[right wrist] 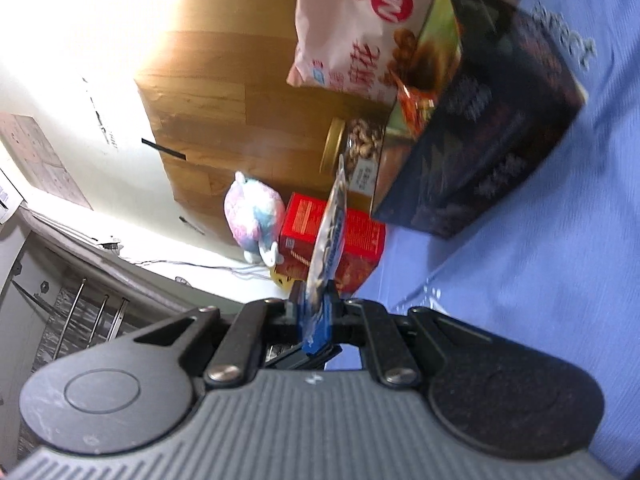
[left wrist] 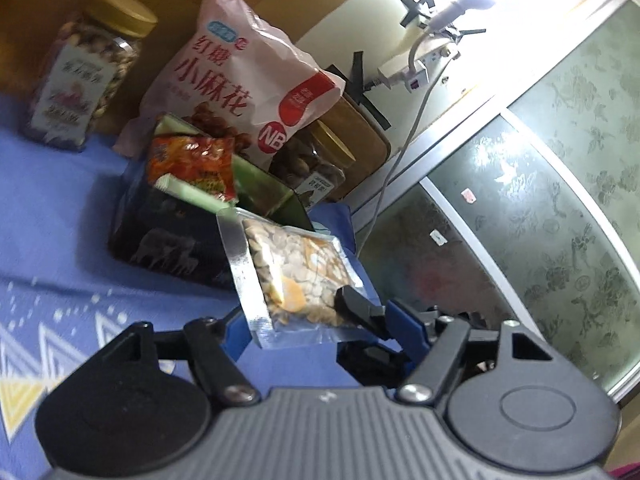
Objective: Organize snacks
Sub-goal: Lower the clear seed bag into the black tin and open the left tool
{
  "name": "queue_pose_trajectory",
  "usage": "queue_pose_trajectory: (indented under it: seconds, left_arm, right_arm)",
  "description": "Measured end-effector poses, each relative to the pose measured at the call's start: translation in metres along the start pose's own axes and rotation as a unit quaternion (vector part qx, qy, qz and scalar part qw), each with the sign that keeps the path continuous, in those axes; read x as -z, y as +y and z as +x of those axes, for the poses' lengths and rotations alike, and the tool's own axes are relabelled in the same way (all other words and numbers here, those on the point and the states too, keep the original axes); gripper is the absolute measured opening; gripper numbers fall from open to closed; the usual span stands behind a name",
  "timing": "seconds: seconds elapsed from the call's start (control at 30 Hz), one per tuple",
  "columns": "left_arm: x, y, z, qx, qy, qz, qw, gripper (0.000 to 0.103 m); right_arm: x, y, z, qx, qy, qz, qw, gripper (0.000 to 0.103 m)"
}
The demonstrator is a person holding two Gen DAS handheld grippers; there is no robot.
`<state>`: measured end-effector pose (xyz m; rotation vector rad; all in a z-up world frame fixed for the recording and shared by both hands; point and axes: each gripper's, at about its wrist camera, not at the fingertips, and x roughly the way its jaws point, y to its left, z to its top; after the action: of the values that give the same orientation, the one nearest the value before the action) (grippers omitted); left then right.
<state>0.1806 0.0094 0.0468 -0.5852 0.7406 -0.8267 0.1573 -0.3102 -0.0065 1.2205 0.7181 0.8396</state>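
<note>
My left gripper point(left wrist: 320, 312) is shut on a clear packet of pale seeds point(left wrist: 296, 268) and holds it just in front of the dark open box point(left wrist: 168, 236). An orange snack packet point(left wrist: 192, 160) stands inside that box. My right gripper point(right wrist: 314, 300) is shut on a thin silver-blue snack packet point(right wrist: 330, 232), seen edge-on, held beside the same dark box point(right wrist: 492, 128). The box stands on a blue cloth point(left wrist: 60, 208).
A pink-white snack bag point(left wrist: 240, 76) leans behind the box, also in the right wrist view point(right wrist: 352, 20). Nut jars with gold lids stand at the back left point(left wrist: 92, 68) and behind the box point(left wrist: 316, 164). A red carton point(right wrist: 316, 224) and a plush toy point(right wrist: 256, 216) lie beyond.
</note>
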Motion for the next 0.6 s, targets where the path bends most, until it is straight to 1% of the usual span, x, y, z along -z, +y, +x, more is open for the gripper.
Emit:
queue_pose_trajectory:
  seconds: [0.1,0.27,0.33,0.4,0.47,0.5,0.53,0.57,0.6]
  left_arm:
    - [-0.014,-0.005,0.016,-0.003,0.009,0.017,0.9998,0.071]
    - [-0.046,-0.01,0.04,-0.008,0.011,0.037,0.9992,0.071]
    - [-0.057,-0.009,0.052,-0.014,0.015,0.039,0.999,0.071]
    - [-0.066,-0.007,0.066,-0.03,0.02,0.042,0.9985,0.071]
    - [-0.072,-0.003,0.08,-0.047,0.026,0.042,0.9977,0.071]
    - [-0.074,0.001,0.086,-0.057,0.03,0.041,0.9971,0.071]
    - [-0.076,0.005,0.094,-0.067,0.034,0.038,0.9964,0.071]
    - [-0.077,0.009,0.098,-0.076,0.036,0.036,0.9958,0.068]
    - [-0.076,0.009,0.099,-0.086,0.026,0.042,0.9951,0.068]
  right_arm:
    - [-0.014,0.004,-0.002,0.007,-0.013,-0.011,1.0,0.012]
    - [-0.041,0.007,0.0,0.021,-0.033,-0.033,0.999,0.012]
    - [-0.053,0.007,0.002,0.035,-0.043,-0.049,0.997,0.012]
    - [-0.061,0.01,0.005,0.066,-0.057,-0.082,0.993,0.015]
    - [-0.065,0.015,0.011,0.116,-0.072,-0.133,0.982,0.018]
    - [-0.065,0.019,0.016,0.147,-0.08,-0.169,0.971,0.021]
    - [-0.063,0.023,0.022,0.176,-0.088,-0.204,0.959,0.022]
    - [-0.061,0.027,0.027,0.207,-0.097,-0.24,0.944,0.026]
    - [-0.057,0.031,0.033,0.243,-0.109,-0.28,0.922,0.041]
